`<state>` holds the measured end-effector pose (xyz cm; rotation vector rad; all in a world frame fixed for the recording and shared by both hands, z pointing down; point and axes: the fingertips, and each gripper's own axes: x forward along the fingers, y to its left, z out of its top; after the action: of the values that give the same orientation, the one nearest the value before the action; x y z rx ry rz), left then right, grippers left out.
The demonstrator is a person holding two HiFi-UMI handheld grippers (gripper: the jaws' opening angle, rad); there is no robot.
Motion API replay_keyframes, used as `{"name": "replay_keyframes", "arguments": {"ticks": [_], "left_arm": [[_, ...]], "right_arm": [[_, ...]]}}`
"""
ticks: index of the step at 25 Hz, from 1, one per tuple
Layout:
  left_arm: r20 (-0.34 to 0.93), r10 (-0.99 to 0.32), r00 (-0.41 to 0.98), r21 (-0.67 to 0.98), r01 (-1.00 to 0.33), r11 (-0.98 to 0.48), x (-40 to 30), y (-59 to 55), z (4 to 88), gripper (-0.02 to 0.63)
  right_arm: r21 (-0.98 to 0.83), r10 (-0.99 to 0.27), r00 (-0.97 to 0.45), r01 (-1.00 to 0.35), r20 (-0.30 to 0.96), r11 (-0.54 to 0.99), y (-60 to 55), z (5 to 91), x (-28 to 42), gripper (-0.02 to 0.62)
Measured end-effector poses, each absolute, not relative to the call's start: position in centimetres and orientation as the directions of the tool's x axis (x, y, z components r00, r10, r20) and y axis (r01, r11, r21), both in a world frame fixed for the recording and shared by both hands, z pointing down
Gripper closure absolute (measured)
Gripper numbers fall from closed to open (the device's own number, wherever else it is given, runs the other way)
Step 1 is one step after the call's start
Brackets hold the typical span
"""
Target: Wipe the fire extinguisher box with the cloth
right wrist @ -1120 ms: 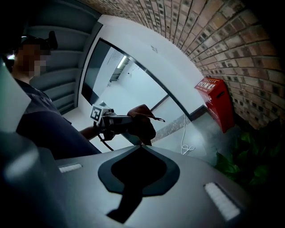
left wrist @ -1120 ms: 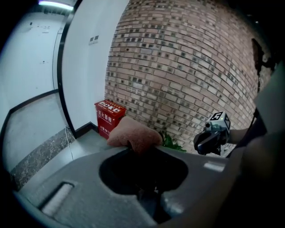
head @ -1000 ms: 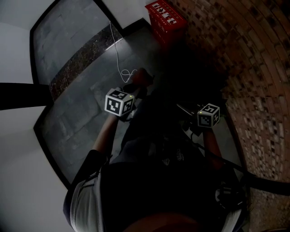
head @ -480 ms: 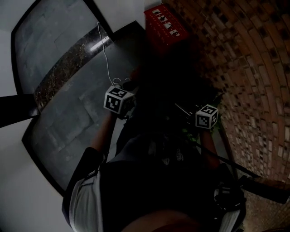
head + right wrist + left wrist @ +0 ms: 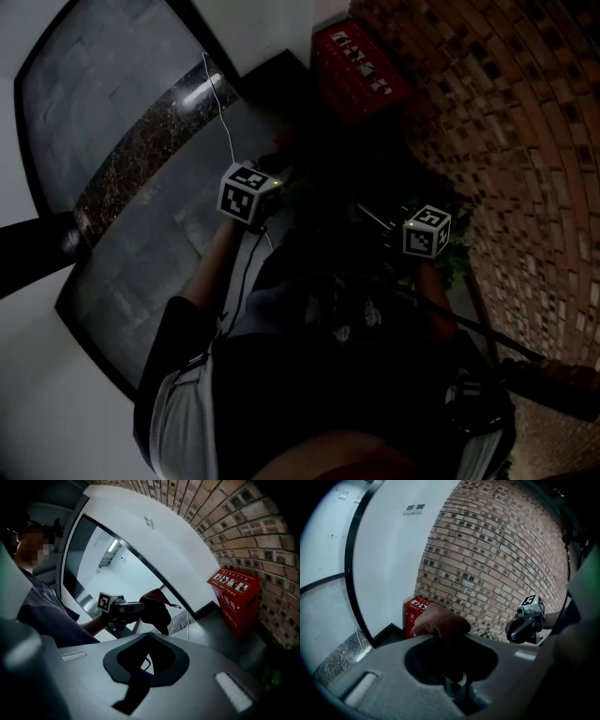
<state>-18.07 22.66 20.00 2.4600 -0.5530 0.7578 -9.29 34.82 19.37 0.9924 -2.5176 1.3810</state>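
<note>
The red fire extinguisher box [image 5: 361, 70] stands on the floor in the corner where the brick wall meets the white wall; it also shows in the left gripper view [image 5: 415, 615] and the right gripper view [image 5: 236, 597]. My left gripper [image 5: 446, 641] is shut on a dark brownish-red cloth [image 5: 440, 621], which hangs bunched from its jaws [image 5: 155, 606]. It is held in the air short of the box. My right gripper [image 5: 147, 644] holds nothing and its jaws look closed; it hovers to the right [image 5: 392, 230], level with the left one [image 5: 272, 173].
A curved brick wall [image 5: 506, 141] runs along the right. A thin white cable [image 5: 225, 122] lies on the dark tiled floor, beside a speckled stone strip [image 5: 141, 150]. Green leaves [image 5: 457, 253] sit low by the wall. The scene is dim.
The box has come nearer and lower in the head view. Both grippers have shifted a little forward toward it, the left one still holding the cloth.
</note>
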Motion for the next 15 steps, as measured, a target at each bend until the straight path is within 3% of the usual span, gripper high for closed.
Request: {"name": "replay_keyframes", "arguments": {"ticks": [7,15], "left_arm": [[0.615,-0.199,0.763,0.38,-0.508,-0.773,-17.0,21.1,21.3,0.557],[0.655,-0.203,0.728,0.292,-0.492,-0.82,-12.6,14.6,19.7,0.557]], "right_arm": [[-0.711,-0.483,-0.777,-0.598,0.403,0.37,32.5,20.6,-8.8,0.597],[-0.742,-0.518,-0.778,-0.572,0.356,0.35,27.1,21.3,-5.4,0.597]]}}
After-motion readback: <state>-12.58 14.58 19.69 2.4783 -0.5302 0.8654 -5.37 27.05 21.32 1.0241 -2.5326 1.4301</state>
